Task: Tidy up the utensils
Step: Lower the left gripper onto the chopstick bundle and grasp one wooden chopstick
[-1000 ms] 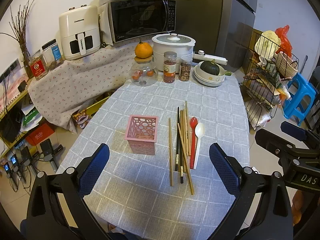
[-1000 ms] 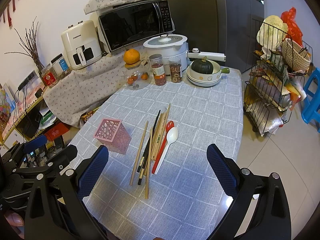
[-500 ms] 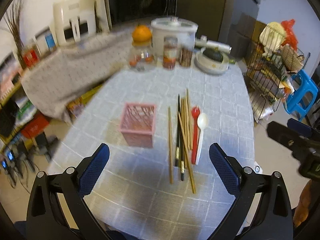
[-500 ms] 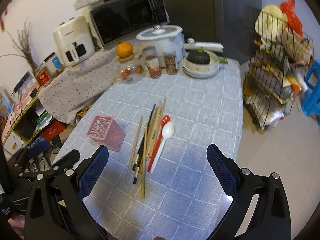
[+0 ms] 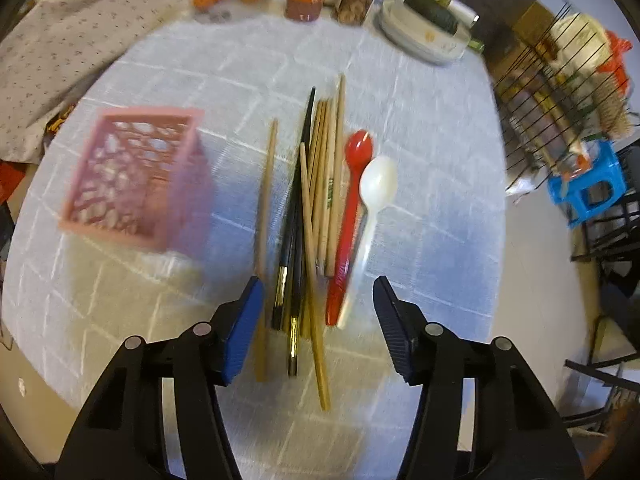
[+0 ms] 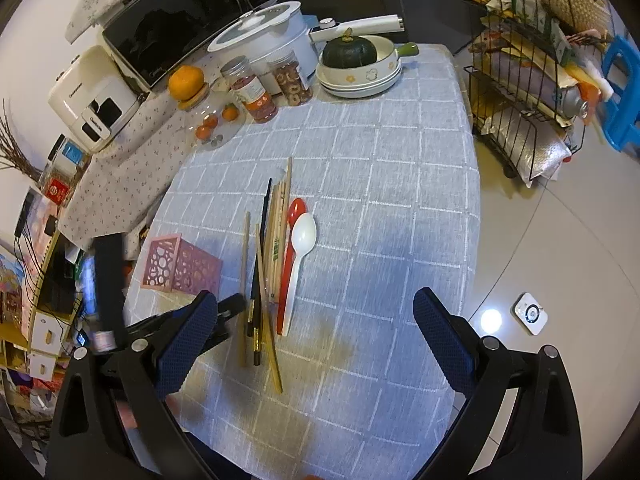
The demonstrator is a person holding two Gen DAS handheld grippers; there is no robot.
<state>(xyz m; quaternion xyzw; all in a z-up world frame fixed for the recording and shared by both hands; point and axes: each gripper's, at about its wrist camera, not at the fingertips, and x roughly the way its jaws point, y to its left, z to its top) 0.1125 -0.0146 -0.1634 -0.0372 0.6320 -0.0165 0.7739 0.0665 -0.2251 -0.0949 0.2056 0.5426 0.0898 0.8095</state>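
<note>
A pile of wooden and black chopsticks (image 5: 316, 200) lies on the grey checked tablecloth, with a red spoon (image 5: 352, 208) and a white spoon (image 5: 374, 208) along its right side. A pink perforated basket (image 5: 136, 176) stands to the left. My left gripper (image 5: 318, 300) is open, low over the near ends of the chopsticks and spoon handles, its fingers on either side of them. My right gripper (image 6: 314, 328) is open and empty, above the table's near edge. The chopsticks (image 6: 266, 264), spoons (image 6: 298, 256) and basket (image 6: 180, 266) also show in the right wrist view.
At the far end of the table stand jars (image 6: 252, 94), a white cooker (image 6: 272, 40) and stacked bowls with a green squash (image 6: 352, 56). A wire rack (image 6: 536, 72) and a blue stool (image 6: 622, 92) stand to the right on the floor.
My left gripper has dropped down and forward to the near ends of the utensils and its fingers have narrowed. My right gripper has tilted a little downward.
</note>
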